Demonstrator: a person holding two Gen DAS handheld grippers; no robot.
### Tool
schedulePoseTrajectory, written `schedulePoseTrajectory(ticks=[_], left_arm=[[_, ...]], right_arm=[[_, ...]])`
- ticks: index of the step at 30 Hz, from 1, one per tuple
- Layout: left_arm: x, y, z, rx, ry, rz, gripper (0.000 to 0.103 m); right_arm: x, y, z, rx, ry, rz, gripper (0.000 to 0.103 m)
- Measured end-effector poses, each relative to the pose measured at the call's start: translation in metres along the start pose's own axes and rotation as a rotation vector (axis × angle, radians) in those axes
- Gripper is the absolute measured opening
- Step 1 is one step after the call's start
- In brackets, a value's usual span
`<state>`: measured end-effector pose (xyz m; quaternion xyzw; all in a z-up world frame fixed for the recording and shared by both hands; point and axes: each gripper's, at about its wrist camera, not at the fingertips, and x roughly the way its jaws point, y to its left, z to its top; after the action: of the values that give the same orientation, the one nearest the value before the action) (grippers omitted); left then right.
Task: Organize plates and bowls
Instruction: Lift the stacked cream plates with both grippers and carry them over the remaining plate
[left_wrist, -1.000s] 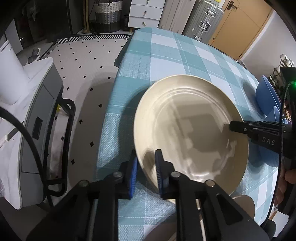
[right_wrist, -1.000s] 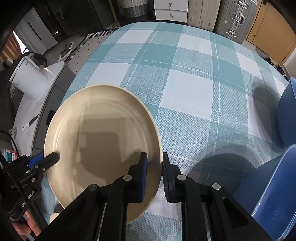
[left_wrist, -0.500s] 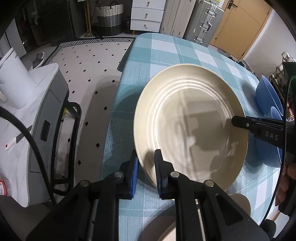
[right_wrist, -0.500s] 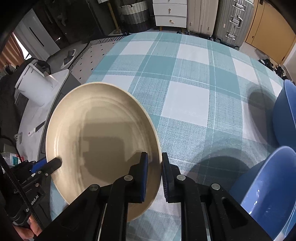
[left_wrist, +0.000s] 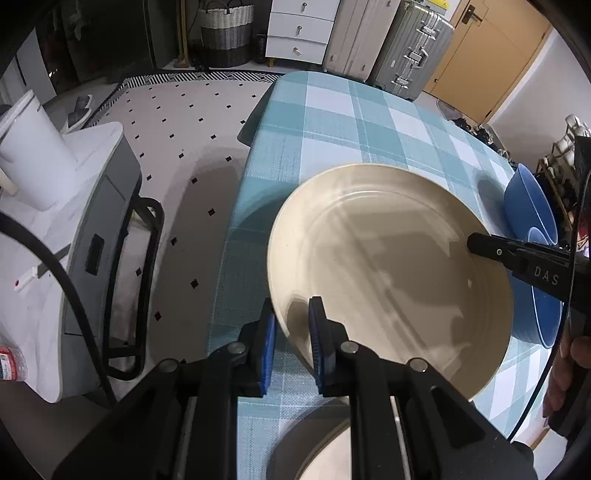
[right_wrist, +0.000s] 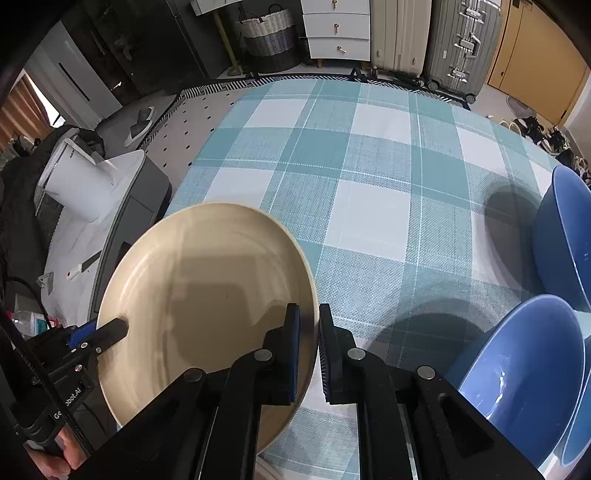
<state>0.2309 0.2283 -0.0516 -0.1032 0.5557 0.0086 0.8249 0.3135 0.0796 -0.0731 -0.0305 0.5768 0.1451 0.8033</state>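
A large cream plate (left_wrist: 391, 277) hangs above the checked tablecloth (left_wrist: 332, 122), carried from two sides. My left gripper (left_wrist: 291, 332) is shut on the plate's left rim, one blue pad above and one below. My right gripper (right_wrist: 308, 332) has the opposite rim between its pads, and its jaws are closing on it. Each gripper also shows in the other's view: the right gripper (left_wrist: 476, 247) and the left gripper (right_wrist: 110, 328). Two blue bowls (right_wrist: 517, 387) (right_wrist: 569, 240) sit at the table's right side.
A second cream plate (left_wrist: 317, 443) lies on the table under my left gripper. Left of the table stand a grey cabinet (left_wrist: 103, 229) and a white jug (left_wrist: 33, 155). Suitcases (right_wrist: 458, 40), white drawers (right_wrist: 336, 26) and a basket (right_wrist: 269, 40) line the far wall.
Both grippers have risen with the cream plate between them. It now hangs higher above the cloth, and more of the room shows behind.
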Motion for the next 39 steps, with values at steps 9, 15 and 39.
schedulePoseTrajectory(ticks=[9, 15, 39], left_arm=[[-0.012, -0.006, -0.003, 0.003, -0.008, -0.004, 0.014], [-0.033, -0.014, -0.012, 0.019, -0.029, 0.007, 0.014], [-0.062, -0.003, -0.137, -0.064, -0.05, 0.002, 0.014]], right_arm=[[-0.013, -0.003, -0.003, 0.013, -0.023, 0.011, 0.009], [-0.035, -0.004, -0.014, 0.025, -0.046, 0.026, 0.009], [-0.058, 0.024, -0.156, 0.006, -0.062, 0.057, 0.009]])
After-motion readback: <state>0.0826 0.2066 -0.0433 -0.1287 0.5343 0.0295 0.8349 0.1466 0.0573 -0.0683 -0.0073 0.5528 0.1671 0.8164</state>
